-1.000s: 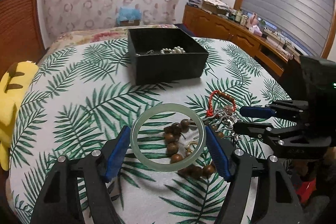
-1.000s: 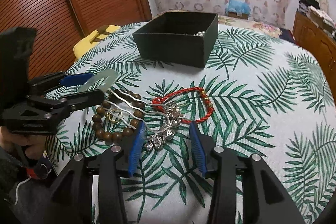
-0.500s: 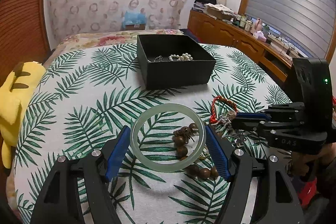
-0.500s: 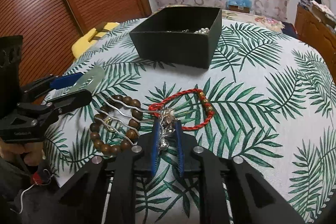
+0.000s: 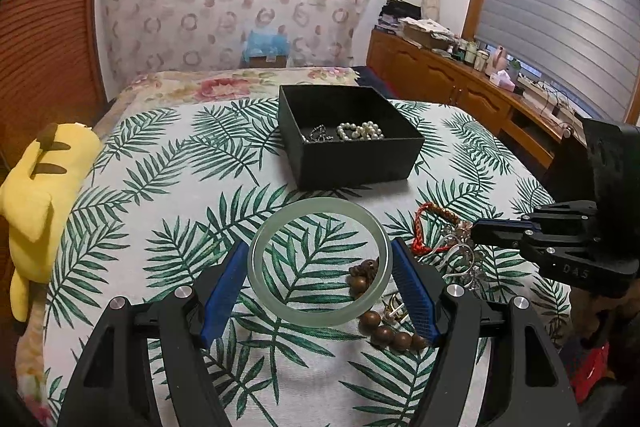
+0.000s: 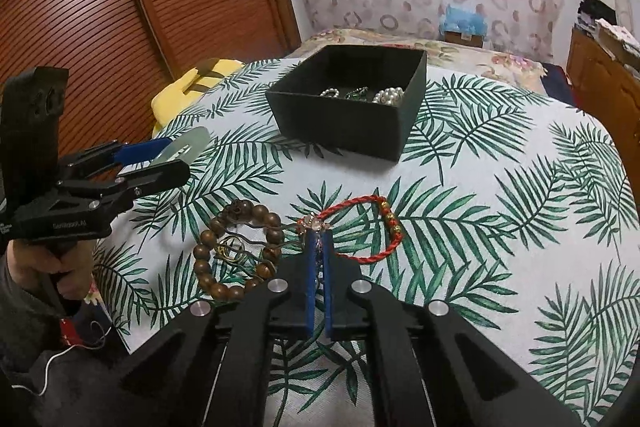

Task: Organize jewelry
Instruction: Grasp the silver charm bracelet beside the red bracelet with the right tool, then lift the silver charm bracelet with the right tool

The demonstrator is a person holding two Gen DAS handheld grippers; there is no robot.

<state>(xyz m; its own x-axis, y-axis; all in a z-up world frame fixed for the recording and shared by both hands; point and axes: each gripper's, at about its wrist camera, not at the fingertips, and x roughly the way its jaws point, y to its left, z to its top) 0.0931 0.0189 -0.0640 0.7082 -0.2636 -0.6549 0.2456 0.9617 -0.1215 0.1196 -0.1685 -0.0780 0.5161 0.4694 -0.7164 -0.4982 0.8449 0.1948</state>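
Note:
My left gripper (image 5: 318,263) is shut on a pale green jade bangle (image 5: 280,227) and holds it above the leaf-print cloth. It also shows in the right wrist view (image 6: 188,145). My right gripper (image 6: 319,233) is shut on a silver charm bracelet (image 6: 314,223), also seen in the left wrist view (image 5: 460,251). A red cord bracelet (image 6: 384,227) and a brown wooden bead bracelet (image 6: 240,251) lie on the cloth. A black open box (image 5: 352,137) holding pearls (image 5: 360,131) stands farther back.
A yellow plush toy (image 5: 36,195) lies at the table's left edge. A small gold ring (image 6: 230,251) lies inside the bead bracelet. A bed and a wooden sideboard (image 5: 460,87) stand behind the table.
My right gripper closed on the silver charm bracelet and lifted it off the cloth. My left gripper rose with the jade bangle, so the beads sit lower and to the right.

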